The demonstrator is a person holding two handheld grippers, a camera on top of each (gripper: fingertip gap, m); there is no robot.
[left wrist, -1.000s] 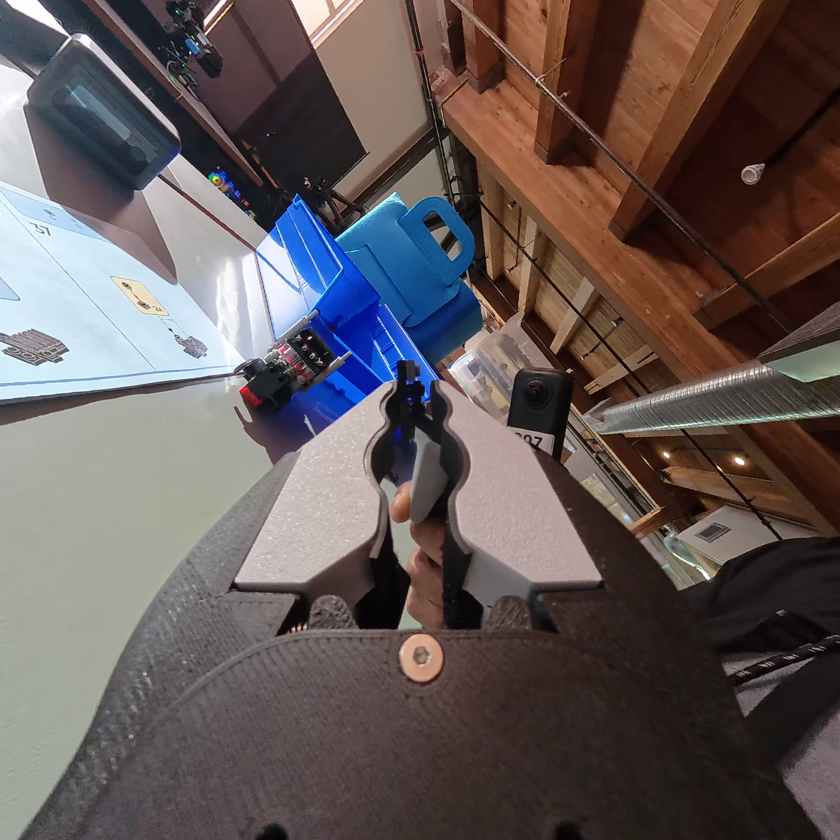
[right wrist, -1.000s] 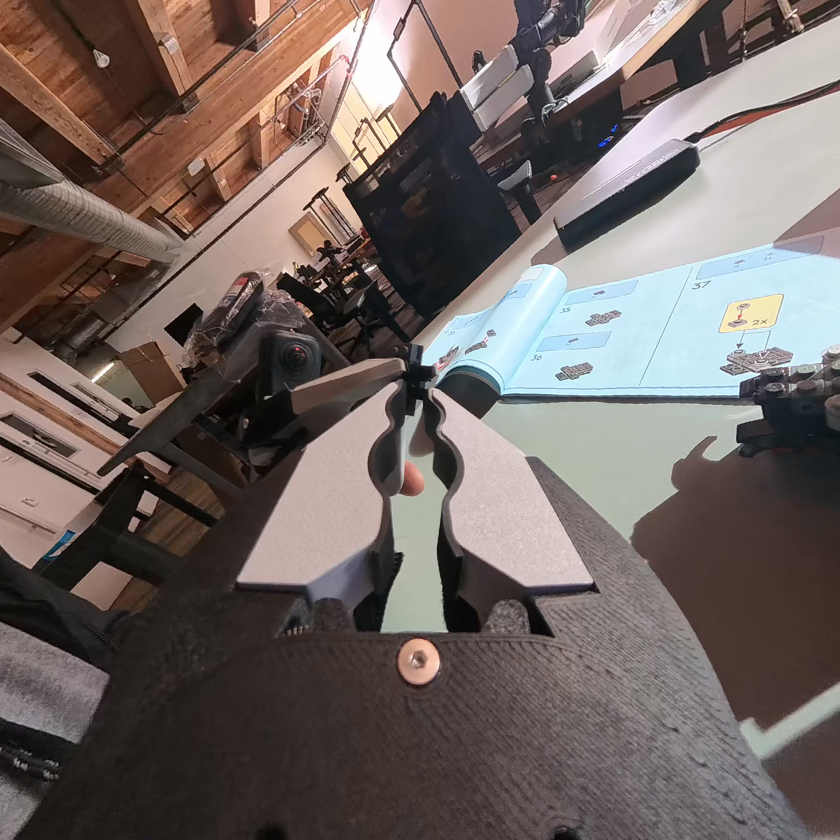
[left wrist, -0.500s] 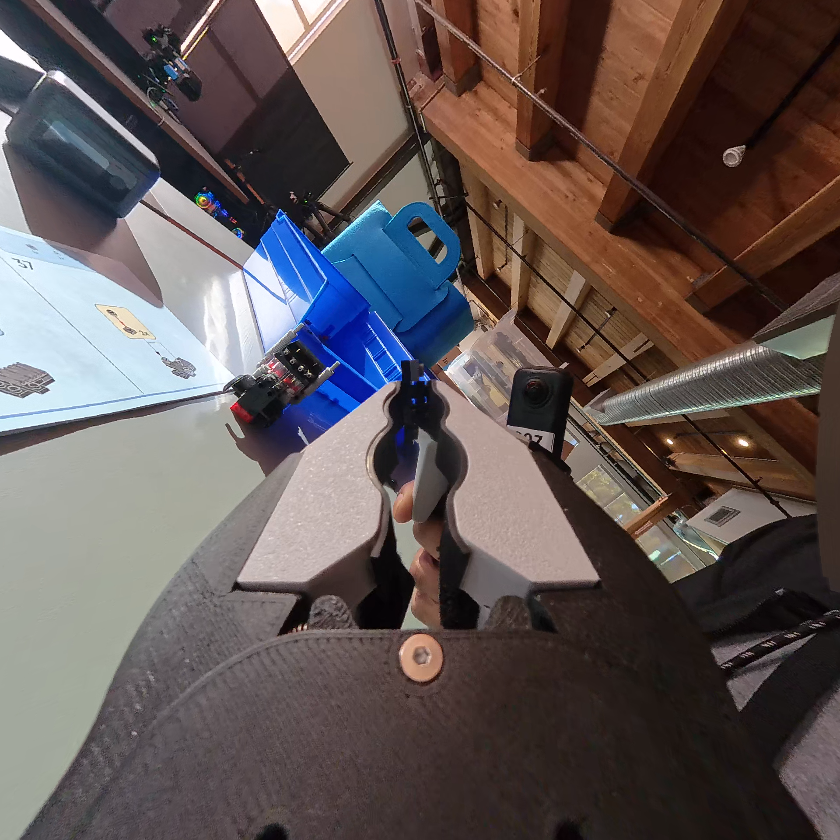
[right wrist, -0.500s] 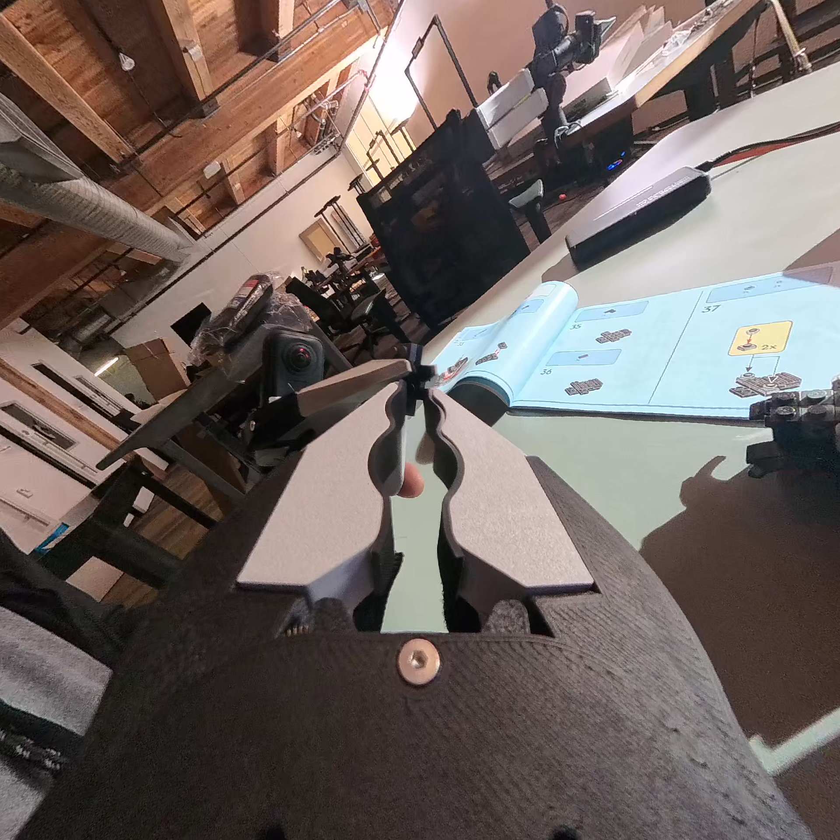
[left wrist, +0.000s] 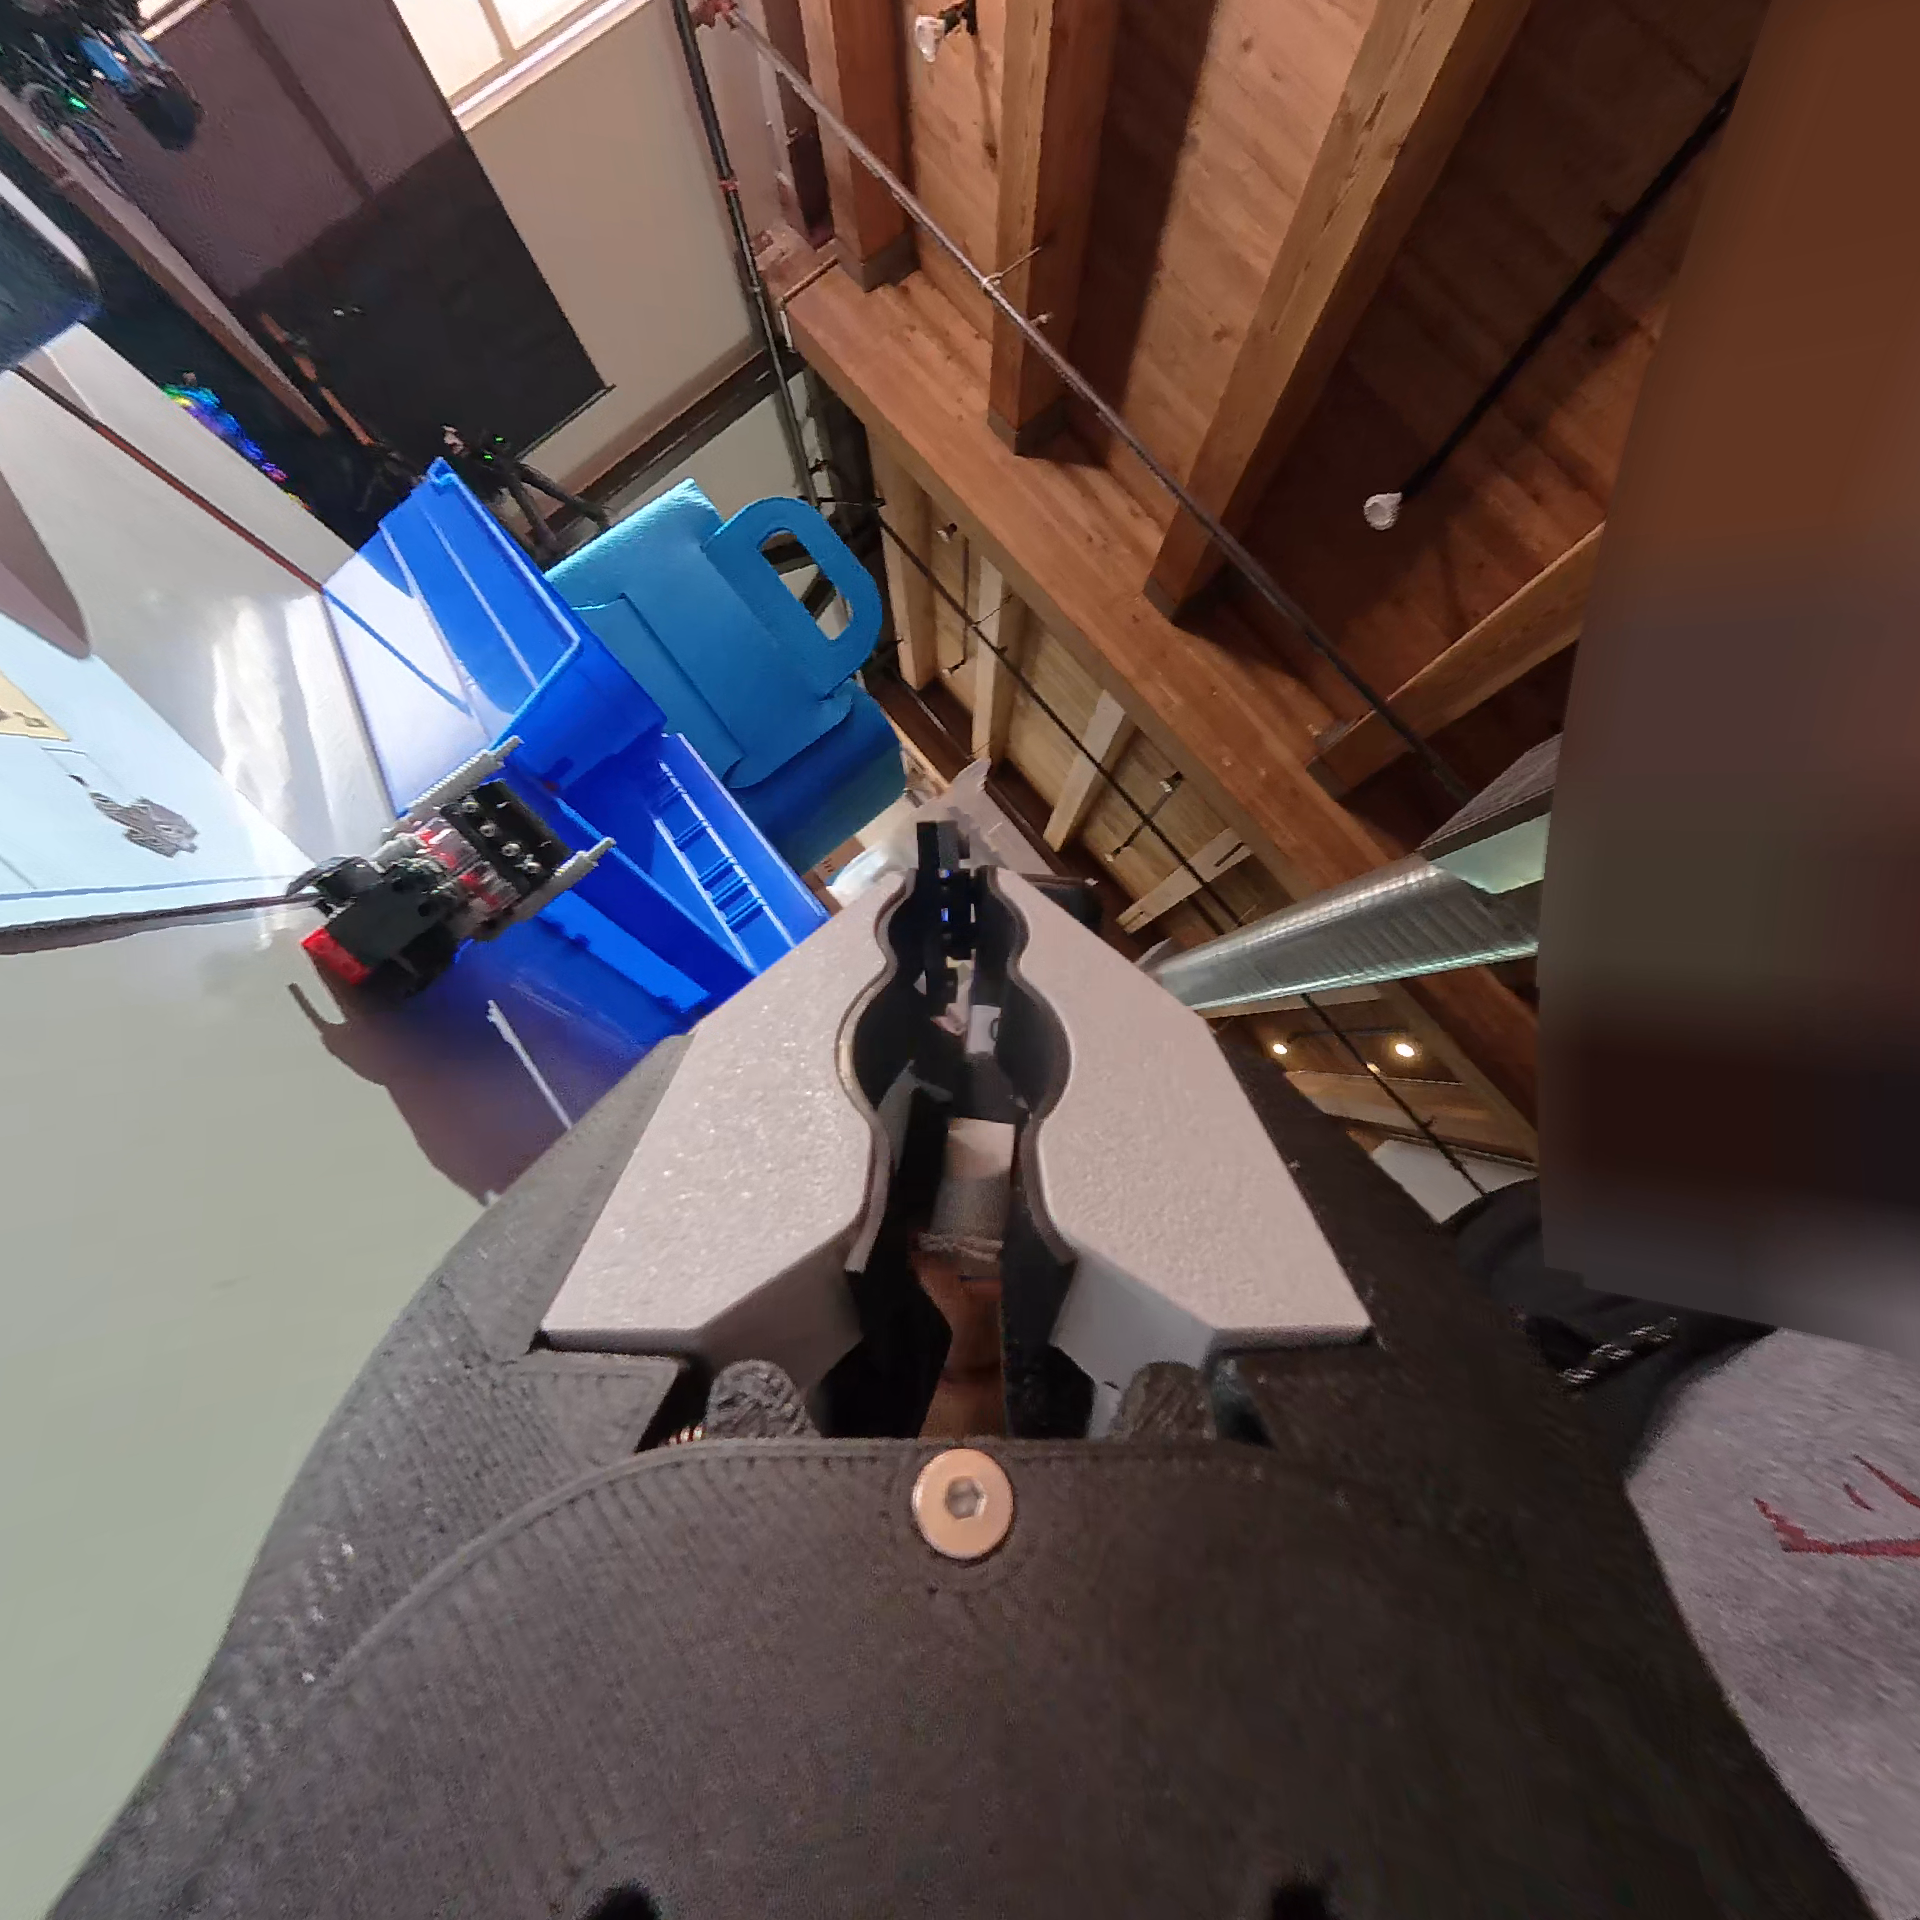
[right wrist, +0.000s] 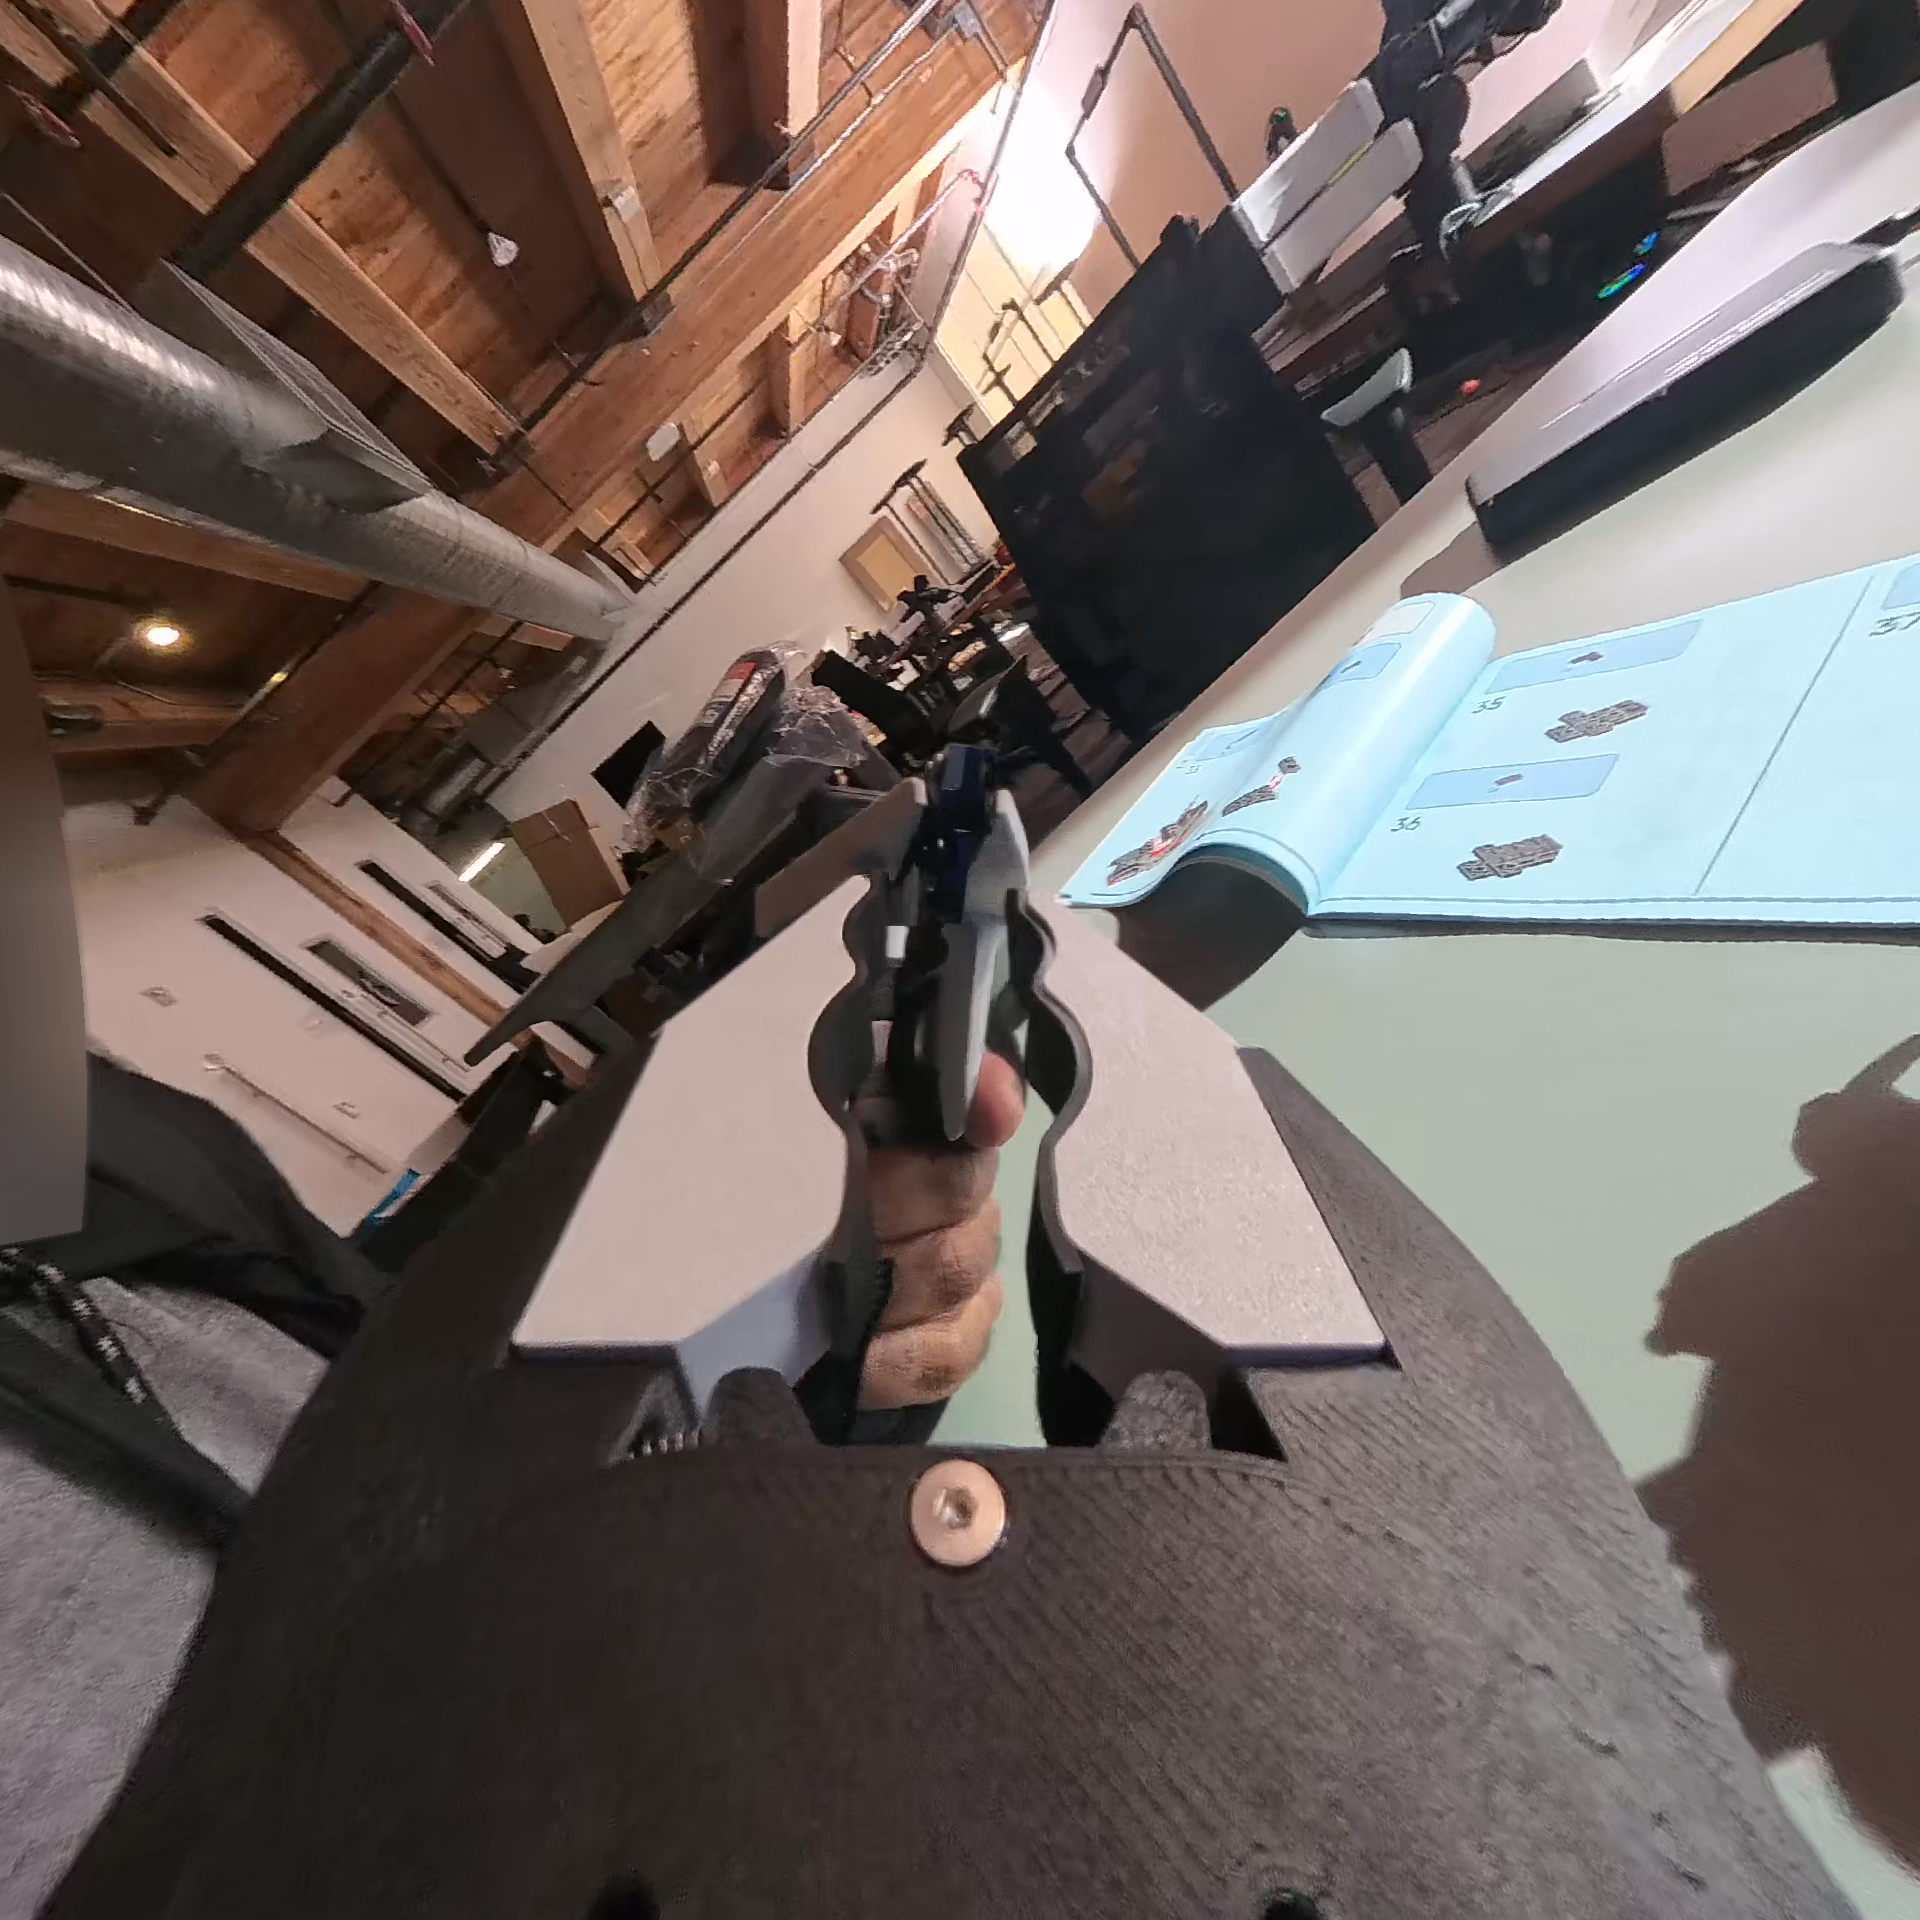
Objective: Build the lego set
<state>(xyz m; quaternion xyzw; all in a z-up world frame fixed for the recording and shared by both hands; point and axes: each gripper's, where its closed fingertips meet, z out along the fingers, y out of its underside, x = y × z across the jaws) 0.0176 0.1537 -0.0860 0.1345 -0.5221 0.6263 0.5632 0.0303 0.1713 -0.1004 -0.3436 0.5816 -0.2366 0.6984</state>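
Pinching a small black lego piece (left wrist: 940, 883) between nearly closed grey fingers (left wrist: 727, 1164), the left gripper (left wrist: 948, 883) points up, off the pale green table (left wrist: 156, 1195). The right gripper (right wrist: 961, 821) is likewise narrowed on a small dark blue-black lego piece (right wrist: 961, 790) at its tips. Left of the left fingers stands the partly built black-and-red lego model (left wrist: 436, 883), against a blue plastic bin (left wrist: 582, 810). Right of the right fingers lies an open light-blue instruction booklet (right wrist: 1610, 769).
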